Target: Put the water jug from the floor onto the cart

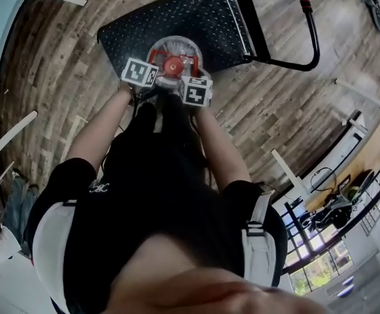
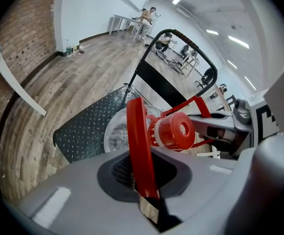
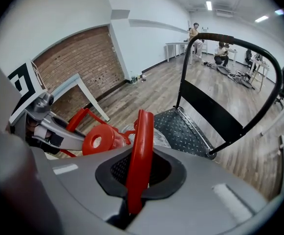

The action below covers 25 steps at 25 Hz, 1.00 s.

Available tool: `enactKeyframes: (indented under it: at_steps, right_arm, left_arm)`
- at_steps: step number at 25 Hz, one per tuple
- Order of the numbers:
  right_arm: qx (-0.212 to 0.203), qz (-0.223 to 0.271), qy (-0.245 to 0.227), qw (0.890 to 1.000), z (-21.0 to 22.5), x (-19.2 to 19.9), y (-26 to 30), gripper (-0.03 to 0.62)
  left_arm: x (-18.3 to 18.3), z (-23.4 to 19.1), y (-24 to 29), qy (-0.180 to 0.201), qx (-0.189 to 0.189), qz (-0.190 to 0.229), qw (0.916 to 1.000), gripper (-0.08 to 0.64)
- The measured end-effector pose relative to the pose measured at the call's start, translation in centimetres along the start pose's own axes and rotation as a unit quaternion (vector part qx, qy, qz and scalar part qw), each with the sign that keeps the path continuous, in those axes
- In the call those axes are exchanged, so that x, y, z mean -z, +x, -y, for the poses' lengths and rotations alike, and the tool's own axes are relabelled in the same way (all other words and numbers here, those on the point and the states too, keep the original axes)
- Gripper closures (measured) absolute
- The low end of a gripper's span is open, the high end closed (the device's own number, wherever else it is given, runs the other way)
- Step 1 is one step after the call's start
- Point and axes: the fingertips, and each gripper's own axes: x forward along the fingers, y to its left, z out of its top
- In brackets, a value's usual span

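Observation:
The clear water jug (image 1: 172,51) with a red cap (image 2: 177,131) and a red carry handle (image 2: 138,141) sits over the near end of the cart's black checker-plate deck (image 1: 176,15). I cannot tell whether its base rests on the deck. My left gripper (image 2: 141,182) has the handle standing loosely between its jaws, with a gap beside it. My right gripper (image 3: 138,182) is shut on the handle's other side (image 3: 142,146). In the head view both grippers meet at the jug's top, left gripper (image 1: 155,74) and right gripper (image 1: 182,80). My body hides the jug's lower part.
The cart's black push bar (image 1: 310,34) with a red grip rises at the far end of the deck. Wood-plank floor (image 1: 59,57) surrounds the cart. White table legs (image 1: 13,133) stand at left. People sit at tables far across the room (image 3: 222,53).

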Motion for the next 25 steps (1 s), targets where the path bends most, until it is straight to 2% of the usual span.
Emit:
enactKeyframes:
  at_steps: [9,13,19,25]
  right_arm:
    - [-0.001,0.005,0.007,1.000,0.7,-0.2,1.6,0.572]
    - [-0.001,-0.005,0.007,1.000,0.6,0.2,1.3,0.517]
    - [0.038,0.009,0.014,0.999,1.7,-0.8,-0.3,0.422]
    - [0.066,0.036,0.009,0.997,2.0,-2.6,-3.1,0.411]
  left_arm:
    - [0.0,-1.8,1.5,0.006,-0.006,-0.010,0.9999,0.526]
    - [0.2,-1.4,1.3,0.012,-0.008,-0.004,0.9999,0.505]
    - [-1.2,-1.0,0.0,0.033,-0.020,0.021,0.9990,0.446]
    - [-2.6,-0.8,-3.7,0.007,-0.025,0.069,0.9973,0.450]
